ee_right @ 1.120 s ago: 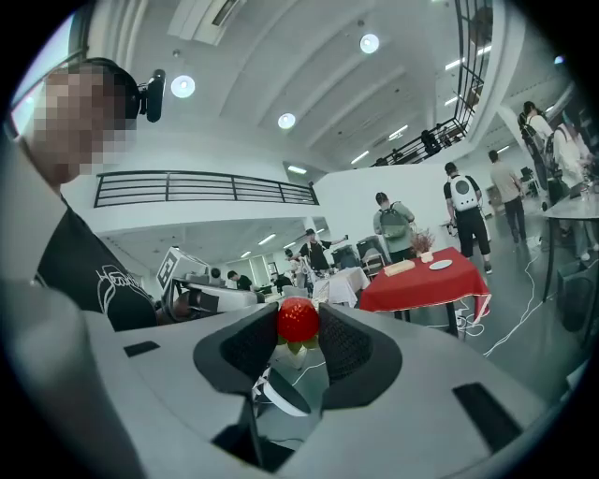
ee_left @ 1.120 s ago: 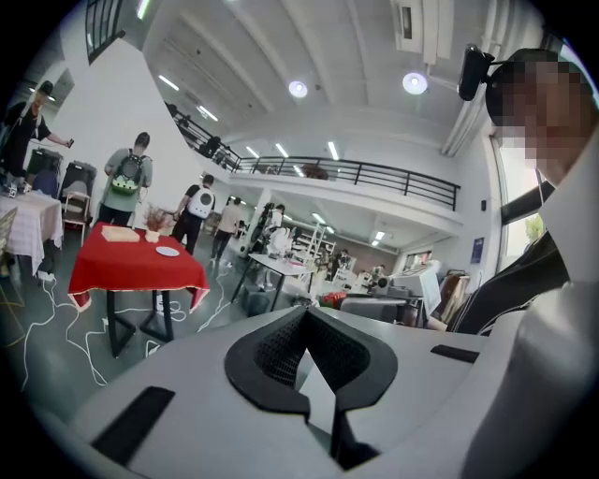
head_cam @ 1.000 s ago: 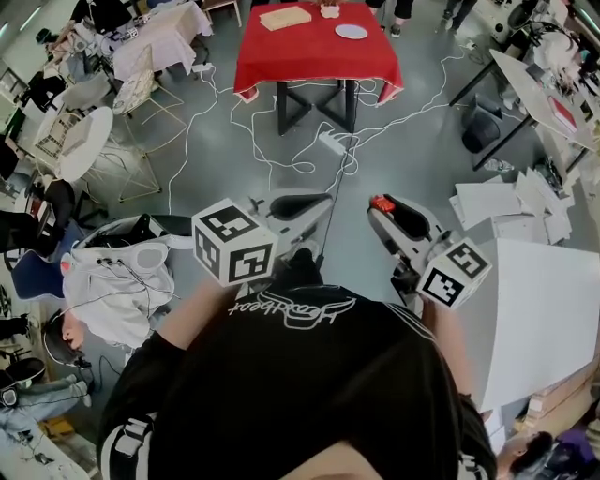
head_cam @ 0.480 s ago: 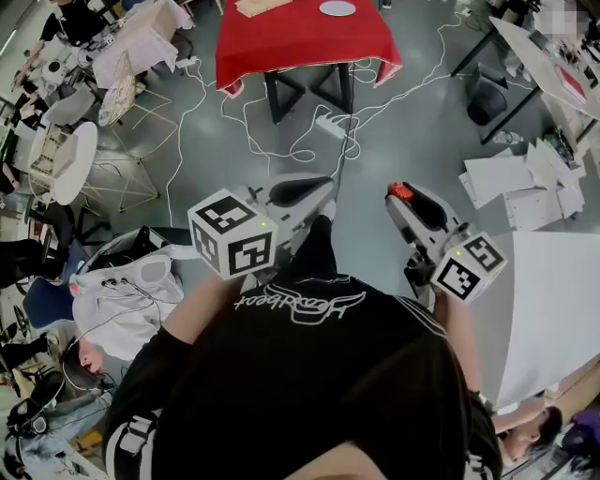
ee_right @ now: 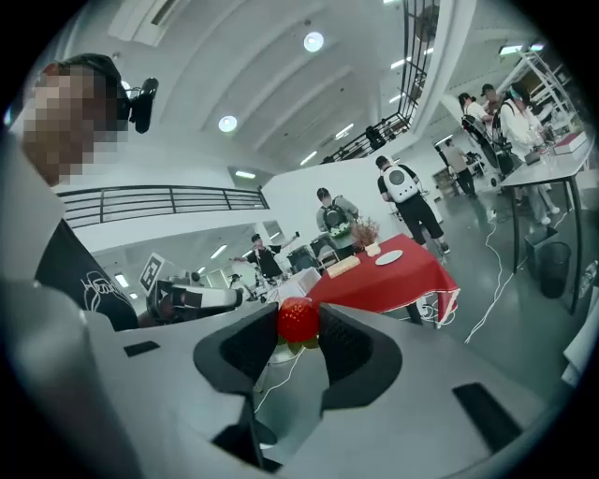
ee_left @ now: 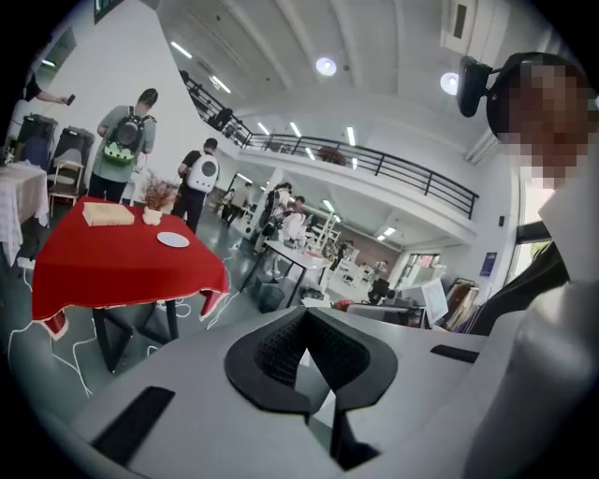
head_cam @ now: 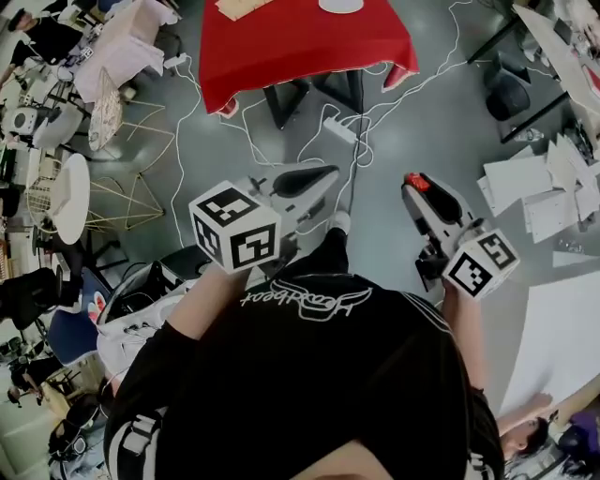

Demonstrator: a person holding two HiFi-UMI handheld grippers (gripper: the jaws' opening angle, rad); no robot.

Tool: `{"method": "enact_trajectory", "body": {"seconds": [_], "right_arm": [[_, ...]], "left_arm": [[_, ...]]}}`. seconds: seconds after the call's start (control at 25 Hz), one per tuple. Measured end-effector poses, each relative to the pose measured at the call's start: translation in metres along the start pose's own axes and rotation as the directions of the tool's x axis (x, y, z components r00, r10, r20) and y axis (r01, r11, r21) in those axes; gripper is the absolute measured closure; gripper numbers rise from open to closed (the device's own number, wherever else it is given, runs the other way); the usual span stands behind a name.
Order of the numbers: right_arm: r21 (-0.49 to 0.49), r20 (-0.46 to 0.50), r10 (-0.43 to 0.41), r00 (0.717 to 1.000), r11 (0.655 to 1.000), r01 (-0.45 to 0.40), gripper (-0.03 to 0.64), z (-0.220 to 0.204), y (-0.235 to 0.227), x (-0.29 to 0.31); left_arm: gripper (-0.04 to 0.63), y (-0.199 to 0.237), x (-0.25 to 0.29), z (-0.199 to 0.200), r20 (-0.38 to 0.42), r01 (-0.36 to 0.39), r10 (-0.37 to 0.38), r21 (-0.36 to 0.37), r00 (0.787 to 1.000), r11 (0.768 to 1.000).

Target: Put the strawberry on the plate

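Observation:
A red strawberry (ee_right: 298, 320) with green leaves is pinched between the dark pads of my right gripper (ee_right: 298, 324), which is shut on it. In the head view that strawberry (head_cam: 416, 182) shows at the tip of the right gripper (head_cam: 418, 185), held over the grey floor. My left gripper (ee_left: 304, 316) is shut with nothing in it, and its tip (head_cam: 323, 175) points at the red table (head_cam: 300, 42). The white plate (head_cam: 340, 5) lies on the table's far side, far ahead of both grippers. It also appears as a small disc in the left gripper view (ee_left: 173, 239) and the right gripper view (ee_right: 389, 256).
White cables and a power strip (head_cam: 339, 131) trail over the floor between me and the table. A wooden box (ee_left: 108, 214) and a small vase stand by the plate. Round white tables (head_cam: 70, 192) are at the left, loose papers (head_cam: 534, 187) at the right. People stand behind the table.
In the head view the red table has slid up and left to the frame's top edge. Both grippers have shifted slightly; the strawberry stays in the right one.

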State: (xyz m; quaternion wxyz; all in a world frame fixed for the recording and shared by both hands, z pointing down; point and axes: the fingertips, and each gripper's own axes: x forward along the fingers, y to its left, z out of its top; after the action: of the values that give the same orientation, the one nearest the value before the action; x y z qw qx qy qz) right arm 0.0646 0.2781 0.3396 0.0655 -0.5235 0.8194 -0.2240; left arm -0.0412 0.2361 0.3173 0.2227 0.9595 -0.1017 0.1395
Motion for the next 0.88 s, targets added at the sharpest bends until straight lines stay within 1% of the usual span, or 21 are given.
{"method": "enact_trajectory", "body": {"seconds": [0.2, 0.4, 0.52, 0.64, 0.88], "right_arm": [[-0.006, -0.038, -0.004, 0.999, 1.000, 0.004, 0.488, 0.038, -0.043, 0.096], [-0.019, -0.063, -0.016, 0.998, 1.000, 0.015, 0.488, 0.071, -0.077, 0.160], [-0.031, -0.063, -0.028, 0.998, 0.999, 0.027, 0.488, 0.087, -0.090, 0.185], [-0.045, -0.069, -0.035, 0.997, 0.998, 0.032, 0.488, 0.096, -0.093, 0.204], [-0.104, -0.122, 0.001, 0.993, 0.994, -0.013, 0.488, 0.103, -0.084, 0.231]], "left_arm": [[0.589, 0.097, 0.035, 0.048, -0.029, 0.028, -0.028, -0.024, 0.999, 0.999], [0.589, 0.163, 0.061, 0.094, -0.020, 0.054, -0.055, -0.032, 0.998, 0.998], [0.589, 0.190, 0.068, 0.112, -0.014, 0.067, -0.067, -0.034, 0.998, 0.997], [0.589, 0.206, 0.070, 0.121, -0.009, 0.077, -0.077, -0.032, 0.997, 0.997], [0.589, 0.222, 0.070, 0.136, 0.018, 0.074, -0.073, -0.029, 0.997, 0.997]]}}
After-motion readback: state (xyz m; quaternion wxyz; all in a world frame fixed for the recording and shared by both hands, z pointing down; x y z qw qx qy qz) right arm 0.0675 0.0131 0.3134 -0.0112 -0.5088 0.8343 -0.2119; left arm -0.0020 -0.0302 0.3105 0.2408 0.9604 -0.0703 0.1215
